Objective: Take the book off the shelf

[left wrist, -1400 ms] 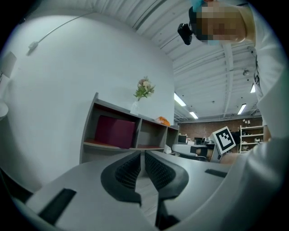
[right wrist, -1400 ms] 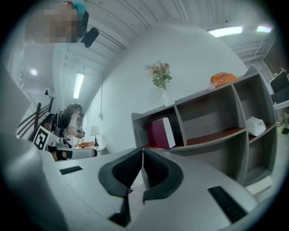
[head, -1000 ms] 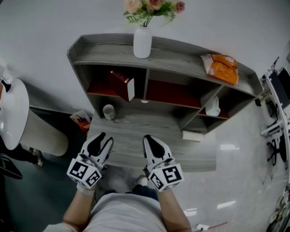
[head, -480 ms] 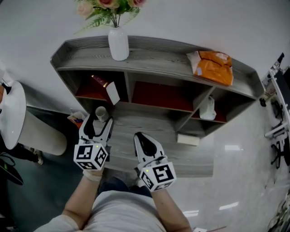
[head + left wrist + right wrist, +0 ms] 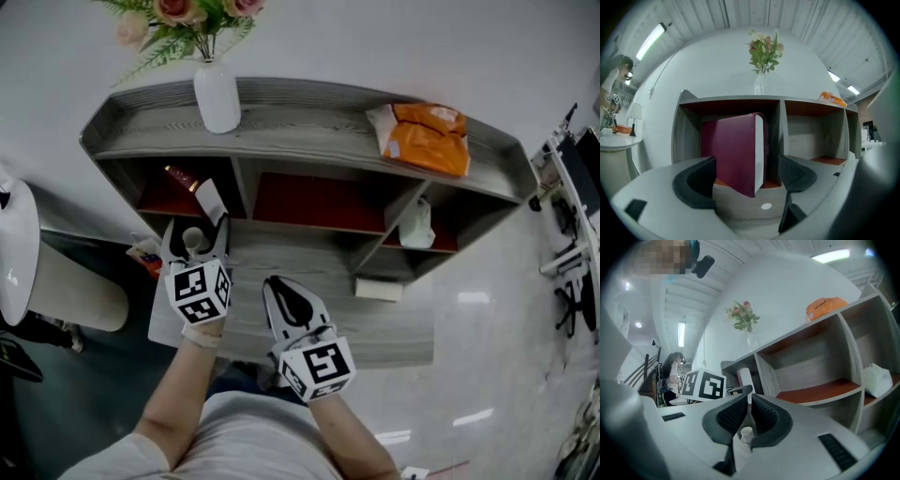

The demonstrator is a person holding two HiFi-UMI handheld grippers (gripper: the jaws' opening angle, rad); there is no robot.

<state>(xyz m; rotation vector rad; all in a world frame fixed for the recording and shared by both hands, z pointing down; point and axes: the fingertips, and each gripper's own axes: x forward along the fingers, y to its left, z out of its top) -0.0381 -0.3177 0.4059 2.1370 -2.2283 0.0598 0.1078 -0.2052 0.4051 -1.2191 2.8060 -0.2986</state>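
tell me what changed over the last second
The left gripper moved forward toward the left compartment of the shelf, and its jaws are opening. The maroon book shows in the gap just ahead and is not yet gripped. The right gripper barely shifted and stays shut and empty. The book leans as before, and the cup, vase and orange bag have not moved.

head view: high up, pointing steeply down on the shelf (image 5: 309,117), top and front, widest coverage
left gripper view: low, about level, close in and square on the left bay, book (image 5: 733,152) fills centre
right gripper view: further back, rolled, angled leftward across the shelf front, middle bay nearest
all three share the book, vase (image 5: 216,98) and orange bag (image 5: 427,141)
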